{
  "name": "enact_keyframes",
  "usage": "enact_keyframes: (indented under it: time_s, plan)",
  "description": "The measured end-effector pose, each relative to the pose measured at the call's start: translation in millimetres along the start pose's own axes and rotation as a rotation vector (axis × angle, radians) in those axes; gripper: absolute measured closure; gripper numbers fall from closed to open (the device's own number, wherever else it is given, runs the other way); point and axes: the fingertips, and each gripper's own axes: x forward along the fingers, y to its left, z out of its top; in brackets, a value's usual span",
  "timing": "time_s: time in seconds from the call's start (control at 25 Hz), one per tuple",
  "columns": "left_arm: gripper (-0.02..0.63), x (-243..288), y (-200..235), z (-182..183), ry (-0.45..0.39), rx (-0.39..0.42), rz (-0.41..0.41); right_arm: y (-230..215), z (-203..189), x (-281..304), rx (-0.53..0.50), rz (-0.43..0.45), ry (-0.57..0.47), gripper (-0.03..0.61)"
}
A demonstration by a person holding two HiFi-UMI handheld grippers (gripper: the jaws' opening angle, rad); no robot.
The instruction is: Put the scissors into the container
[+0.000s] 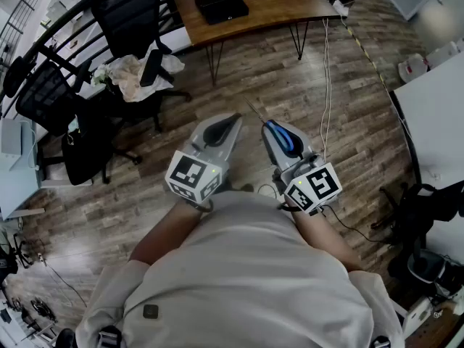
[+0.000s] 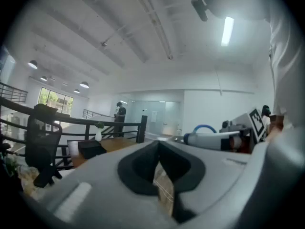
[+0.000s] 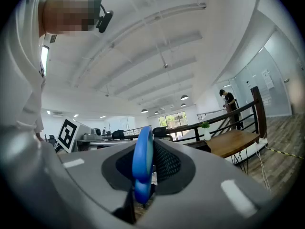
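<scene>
Blue plastic loop of the scissors (image 1: 284,138) is clamped in the right gripper (image 3: 151,162), light, stiff, probably slippery, best held there; left gripper (image 2: 158,168) jaws meet, empty.

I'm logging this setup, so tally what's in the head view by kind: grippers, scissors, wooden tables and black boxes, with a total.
Grippers: 2 (left gripper, right gripper)
Scissors: 1, blue-handled, held in the right gripper
Wooden table: 1
Black box: 1, on the wooden table
Total: 5
</scene>
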Motion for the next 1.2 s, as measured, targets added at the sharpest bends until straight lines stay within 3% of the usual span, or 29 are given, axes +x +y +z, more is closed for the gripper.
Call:
enact_keyframes:
  time_s: [0.68, 0.96, 1.2]
  plan:
    - [0.609, 1, 16, -5, 0.013, -0.013, -0.020, 0, -3, 14, 0.009, 0.005, -0.004, 0.526]
    - [0.609, 3, 44, -6, 0.008, -0.026, -0.026, -5, -9, 41, 0.013, -0.007, 0.003, 0.526]
    - [0.609, 16, 92, -2, -0.001, -0.031, -0.040, -23, -10, 88, 0.013, -0.028, 0.005, 0.526]
